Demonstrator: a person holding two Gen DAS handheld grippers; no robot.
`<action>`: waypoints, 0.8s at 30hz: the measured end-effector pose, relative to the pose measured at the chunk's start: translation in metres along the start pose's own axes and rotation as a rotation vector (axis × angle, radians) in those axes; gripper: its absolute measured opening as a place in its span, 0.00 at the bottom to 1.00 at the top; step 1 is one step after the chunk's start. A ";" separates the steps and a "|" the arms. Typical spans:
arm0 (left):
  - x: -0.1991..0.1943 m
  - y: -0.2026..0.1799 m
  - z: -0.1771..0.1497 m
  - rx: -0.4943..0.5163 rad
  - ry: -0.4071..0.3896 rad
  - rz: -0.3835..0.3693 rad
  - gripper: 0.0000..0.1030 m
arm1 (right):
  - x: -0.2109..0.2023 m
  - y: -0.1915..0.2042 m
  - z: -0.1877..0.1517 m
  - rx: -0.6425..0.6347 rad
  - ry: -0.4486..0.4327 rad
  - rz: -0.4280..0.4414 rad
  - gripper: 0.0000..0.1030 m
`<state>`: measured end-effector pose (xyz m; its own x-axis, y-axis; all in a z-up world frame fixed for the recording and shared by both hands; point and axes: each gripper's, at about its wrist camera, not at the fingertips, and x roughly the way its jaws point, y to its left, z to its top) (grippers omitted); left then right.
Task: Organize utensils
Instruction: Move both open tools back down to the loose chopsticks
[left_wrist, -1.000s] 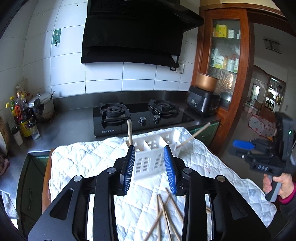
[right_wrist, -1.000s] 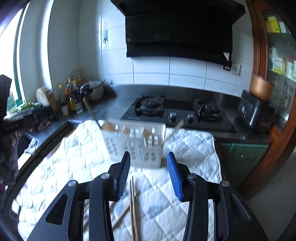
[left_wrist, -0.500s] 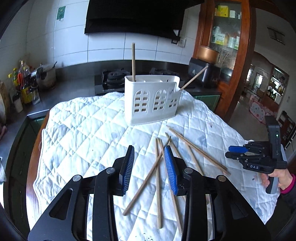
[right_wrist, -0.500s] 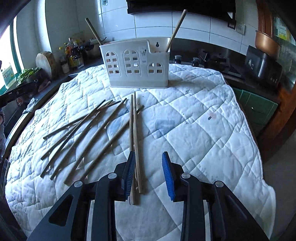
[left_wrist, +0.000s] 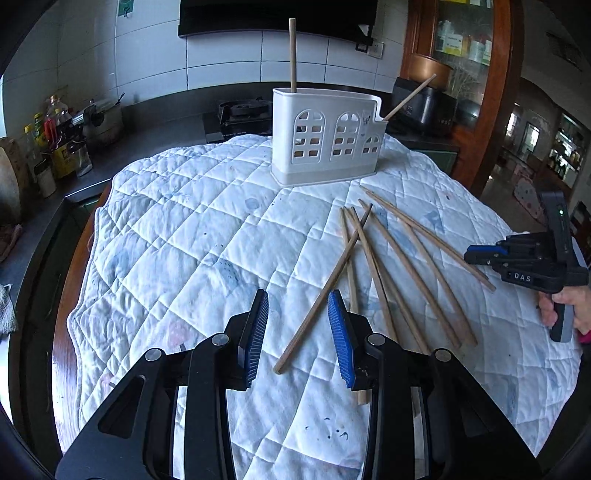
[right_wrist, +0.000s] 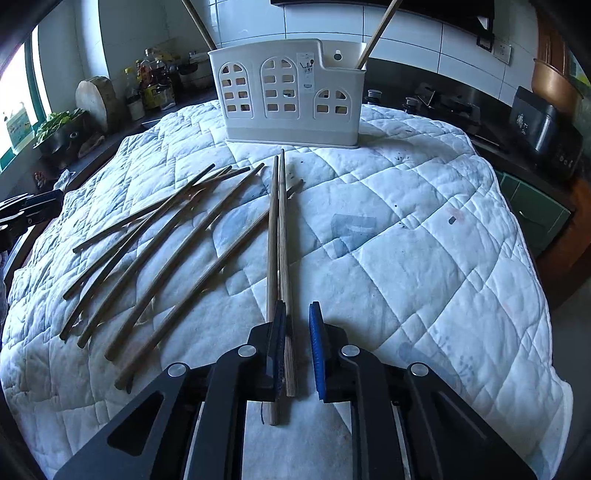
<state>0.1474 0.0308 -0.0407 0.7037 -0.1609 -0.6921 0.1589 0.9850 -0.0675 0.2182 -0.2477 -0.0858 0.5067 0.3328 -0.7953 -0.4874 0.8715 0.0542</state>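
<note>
A white slotted utensil holder (left_wrist: 325, 147) (right_wrist: 291, 99) stands on the quilted cloth (left_wrist: 184, 240) with two chopsticks upright in it (left_wrist: 293, 55). Several loose wooden chopsticks (left_wrist: 406, 266) (right_wrist: 166, 240) lie on the cloth. My left gripper (left_wrist: 297, 295) is open, low over the near end of one slanting chopstick (left_wrist: 325, 288). My right gripper (right_wrist: 297, 304) (left_wrist: 484, 253) is closing over a parallel pair of chopsticks (right_wrist: 279, 240). One stick lies between the jaws against the left pad, with a gap still showing at the right pad.
The cloth covers a round table whose edge drops off close by on all sides. Behind it are a dark counter with a gas hob (left_wrist: 240, 110), bottles (left_wrist: 55, 140) at the left, a black appliance (right_wrist: 543, 129) and a wooden cabinet (left_wrist: 480, 74) at the right.
Both grippers have dropped from above the holder to just over the cloth. The right jaws have narrowed around the pair of chopsticks. The left jaws keep the same width.
</note>
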 end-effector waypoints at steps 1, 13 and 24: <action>0.001 0.000 -0.002 0.002 0.005 0.001 0.34 | 0.001 0.001 0.000 -0.003 0.001 0.000 0.13; 0.011 -0.008 -0.018 0.061 0.052 -0.018 0.34 | 0.008 0.005 -0.004 -0.031 0.012 -0.010 0.12; 0.042 -0.012 -0.015 0.120 0.097 -0.014 0.33 | 0.005 0.002 -0.008 -0.010 0.001 -0.012 0.07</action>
<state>0.1649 0.0132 -0.0795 0.6317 -0.1619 -0.7582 0.2538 0.9673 0.0049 0.2140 -0.2468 -0.0944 0.5119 0.3219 -0.7965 -0.4882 0.8719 0.0387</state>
